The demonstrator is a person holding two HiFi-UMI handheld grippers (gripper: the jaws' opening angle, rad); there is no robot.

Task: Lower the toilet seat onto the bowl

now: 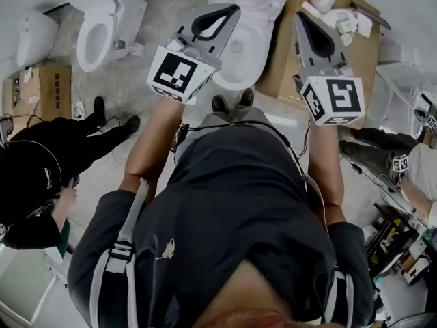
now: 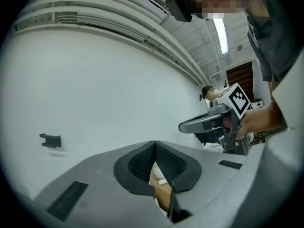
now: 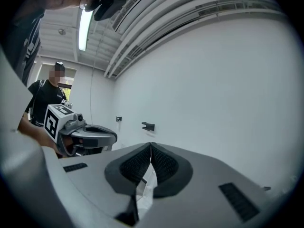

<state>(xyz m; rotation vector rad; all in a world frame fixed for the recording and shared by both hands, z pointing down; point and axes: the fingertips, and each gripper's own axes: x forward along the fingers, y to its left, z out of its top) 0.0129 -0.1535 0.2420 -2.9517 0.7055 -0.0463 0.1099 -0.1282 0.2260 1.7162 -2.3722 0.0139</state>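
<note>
A white toilet [image 1: 240, 63] stands straight ahead of my feet, its bowl end toward me. From this angle I cannot tell whether its seat is up or down. My left gripper [image 1: 229, 12] is held in the air over the toilet's left side and hides part of it. Its pads meet at the tip with nothing between them [image 2: 154, 144]. My right gripper [image 1: 302, 19] hovers to the right of the toilet, also shut and holding nothing [image 3: 150, 145]. Both gripper views look at a bare white wall, and each shows the other gripper [image 2: 209, 122] [image 3: 90, 136] beside it.
A second toilet [image 1: 95, 36] and another white fixture [image 1: 34, 39] stand at the left by a cardboard box [image 1: 42, 87]. Flattened cardboard [image 1: 358, 53] with white parts lies at the right. A person in black [image 1: 41, 162] stands at the left, another person [image 1: 410, 166] at the right.
</note>
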